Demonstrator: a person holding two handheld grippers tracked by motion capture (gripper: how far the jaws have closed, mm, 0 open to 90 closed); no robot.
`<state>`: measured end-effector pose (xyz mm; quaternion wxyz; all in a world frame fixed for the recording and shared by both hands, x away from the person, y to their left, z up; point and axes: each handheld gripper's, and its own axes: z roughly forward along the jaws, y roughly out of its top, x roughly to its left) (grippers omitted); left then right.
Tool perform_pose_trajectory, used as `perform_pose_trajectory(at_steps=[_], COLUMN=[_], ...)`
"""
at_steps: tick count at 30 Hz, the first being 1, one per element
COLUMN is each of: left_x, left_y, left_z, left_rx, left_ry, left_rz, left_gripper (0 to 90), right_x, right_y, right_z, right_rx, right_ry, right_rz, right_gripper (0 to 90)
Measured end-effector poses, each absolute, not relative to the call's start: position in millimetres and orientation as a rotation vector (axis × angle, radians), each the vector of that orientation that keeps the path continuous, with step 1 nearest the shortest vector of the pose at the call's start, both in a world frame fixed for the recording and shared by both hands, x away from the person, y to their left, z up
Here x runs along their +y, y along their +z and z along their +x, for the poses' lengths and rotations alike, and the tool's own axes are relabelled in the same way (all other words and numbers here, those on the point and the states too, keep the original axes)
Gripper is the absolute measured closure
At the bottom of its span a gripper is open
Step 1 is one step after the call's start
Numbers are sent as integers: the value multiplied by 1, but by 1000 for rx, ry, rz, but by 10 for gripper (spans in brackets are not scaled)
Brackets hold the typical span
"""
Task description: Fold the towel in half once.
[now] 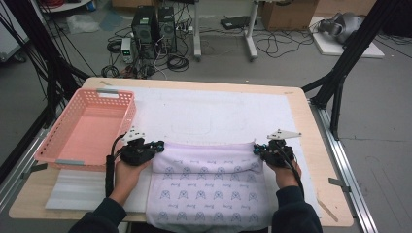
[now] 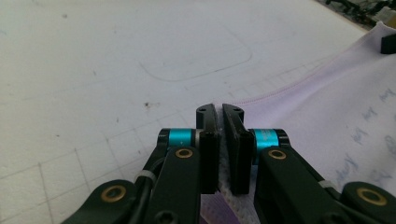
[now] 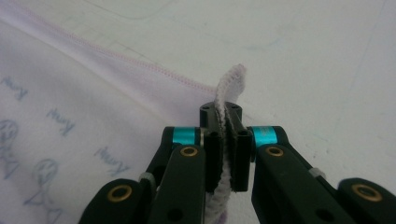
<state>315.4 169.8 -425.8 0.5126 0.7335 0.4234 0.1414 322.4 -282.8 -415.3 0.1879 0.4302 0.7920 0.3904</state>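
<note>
1. The cloth (image 1: 209,189) runs off the bottom edge of the high view, its near hem cut off
2. The cloth's small blue printed motifs are too blurred to read
3. Both forearms are cut off at that same edge

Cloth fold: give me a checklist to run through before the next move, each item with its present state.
1. Left gripper shut on the cloth corner: ok.
2. Right gripper shut on the opposite corner: ok.
3. Both grippers level across the table: ok.
4. Folded edge between them smooth: ok, slight sag.
5. Pink basket apart from the cloth: ok.
6. Near edge hanging off the table: cannot tell how far.
</note>
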Motion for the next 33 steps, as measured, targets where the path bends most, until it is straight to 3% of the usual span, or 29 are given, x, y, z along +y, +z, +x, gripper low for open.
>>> perform_pose_trajectory(at_steps=[12,24,27,30,33], left_x=[181,186,192,197,203], left_y=[-419,-439,-439,-435,-434], left_z=[262,222,219,221,225], left_rx=[964,1015,1029,1006,1003], left_ry=[291,194,139,171,194], left_rz=[1698,1765,1727,1663,1629], left_gripper=[844,811,729,571,532], right_x=[-296,-302,-305,-312,-317], right_y=[-407,-421,-422,-418,-415], right_z=[258,217,213,215,219], right_rx=[2197,2374,2415,2326,2214], right_ry=[1298,1274,1297,1395,1497], right_rz=[1102,1025,1026,1093,1131], right_gripper=[869,859,711,582,578])
